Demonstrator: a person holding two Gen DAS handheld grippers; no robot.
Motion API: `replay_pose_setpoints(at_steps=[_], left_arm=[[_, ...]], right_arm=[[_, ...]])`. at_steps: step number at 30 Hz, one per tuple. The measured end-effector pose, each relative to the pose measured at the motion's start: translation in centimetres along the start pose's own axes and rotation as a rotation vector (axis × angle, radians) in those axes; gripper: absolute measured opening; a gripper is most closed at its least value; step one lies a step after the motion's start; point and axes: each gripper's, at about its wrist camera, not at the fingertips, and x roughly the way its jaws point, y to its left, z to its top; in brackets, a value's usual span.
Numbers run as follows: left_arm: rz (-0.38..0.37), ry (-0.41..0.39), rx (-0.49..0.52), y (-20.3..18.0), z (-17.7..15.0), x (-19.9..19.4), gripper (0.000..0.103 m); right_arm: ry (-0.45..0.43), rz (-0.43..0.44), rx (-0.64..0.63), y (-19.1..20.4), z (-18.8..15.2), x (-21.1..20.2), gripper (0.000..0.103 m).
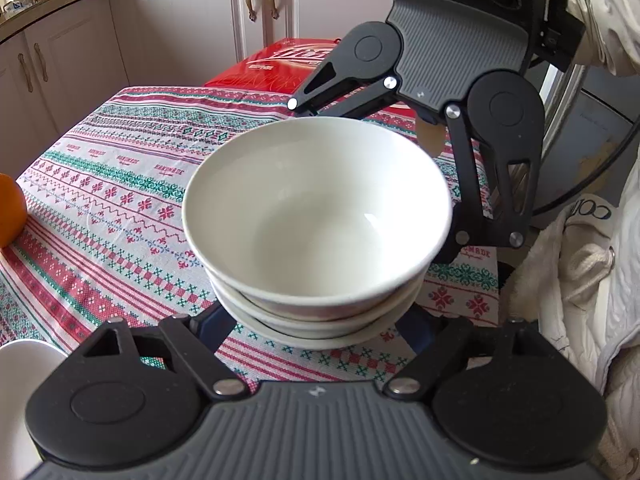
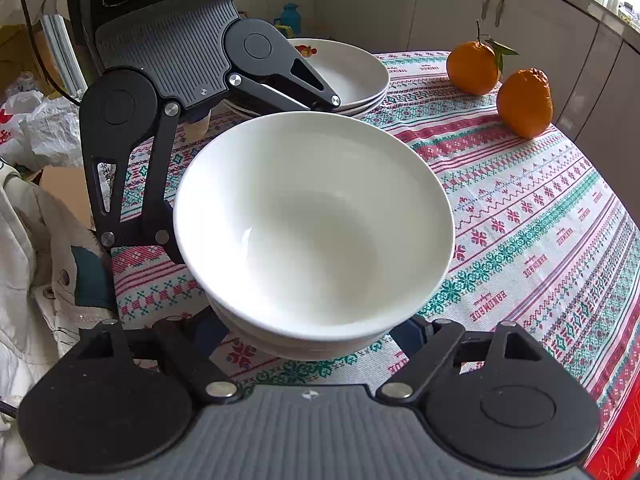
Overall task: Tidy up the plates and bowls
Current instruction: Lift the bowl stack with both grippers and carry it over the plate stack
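Observation:
A stack of white bowls (image 1: pixel 316 216) stands on the patterned tablecloth (image 1: pixel 100 184), nested with the top one empty. My left gripper (image 1: pixel 314 326) reaches in from the near side, and its blue pads (image 1: pixel 214 326) lie against both sides of the lower bowls. Opposite it, the right gripper's finger (image 1: pixel 446 254) meets the stack's far right side. In the right wrist view the same stack (image 2: pixel 312 224) fills the middle, with my right gripper (image 2: pixel 308 332) closed around its base and its pads (image 2: pixel 404 334) against it. The pad tips are hidden under the rims.
A stack of white plates (image 2: pixel 348 72) with a fruit print stands behind the bowls. Two oranges (image 2: pixel 474 68) (image 2: pixel 526 104) sit at the table's far right. A red box (image 1: pixel 280 64), another white dish (image 1: pixel 24 380), a white jacket (image 1: pixel 580 280) and kitchen cabinets (image 1: pixel 180 24) surround the table.

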Motion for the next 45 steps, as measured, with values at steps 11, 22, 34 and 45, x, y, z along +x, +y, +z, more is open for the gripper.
replay_pose_setpoints(at_steps=[11, 22, 34, 45], left_arm=[[0.083, -0.042, -0.019, 0.0, -0.7, -4.2, 0.085], [0.279, -0.047, -0.082, 3.2, -3.8, -9.9, 0.085], [0.381, 0.009, -0.189, 8.1, -7.4, -11.3, 0.085], [0.365, 0.028, -0.239, 9.3, -9.0, -11.3, 0.085]], right_arm=[[-0.024, -0.013, -0.077, 1.3, 3.6, -1.2, 0.088], [-0.078, 0.003, -0.261, 1.1, 11.8, 1.6, 0.088], [-0.064, 0.032, -0.359, 0.0, 18.0, 7.8, 0.088], [-0.043, 0.092, -0.331, -0.7, 18.7, 10.0, 0.088]])
